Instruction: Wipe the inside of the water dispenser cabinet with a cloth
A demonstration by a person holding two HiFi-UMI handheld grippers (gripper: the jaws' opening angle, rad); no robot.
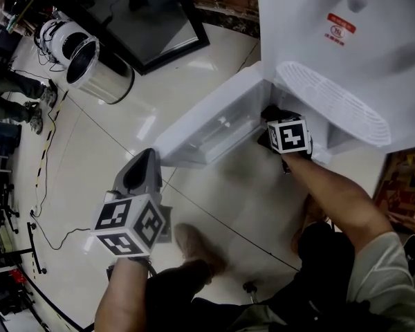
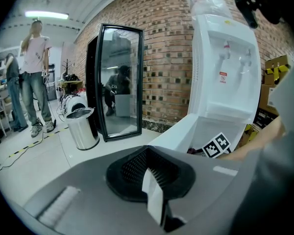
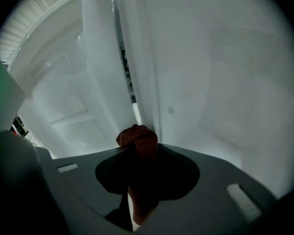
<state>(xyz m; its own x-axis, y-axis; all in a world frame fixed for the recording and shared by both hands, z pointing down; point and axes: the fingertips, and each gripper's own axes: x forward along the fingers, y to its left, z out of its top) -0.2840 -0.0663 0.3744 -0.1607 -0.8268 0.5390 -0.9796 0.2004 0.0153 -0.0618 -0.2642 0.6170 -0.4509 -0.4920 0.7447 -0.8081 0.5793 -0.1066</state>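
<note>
Inside the cabinet [image 3: 210,82], right tongs [image 3: 136,153] clamp the cloth [image 3: 137,136] (left tongs [image 2: 149,175] closed, empty); rubbing hard may pull it free.

I see the water dispenser [image 1: 311,19] all white, with a red label [image 1: 340,28] on its front. Its cabinet [image 3: 210,82] walls are white too, and the cloth [image 3: 137,140] inside is rusty red-brown. The left gripper [image 1: 146,161] and right gripper [image 3: 138,153] are grey. The marker cube [image 1: 289,135] just below the dispenser bears black-and-white squares. Left of the dispenser are a red-brown brick wall [image 2: 166,58], a black-framed mirror [image 2: 118,82], a silver bin [image 1: 97,71] and a glossy cream floor [image 1: 124,137].
</note>
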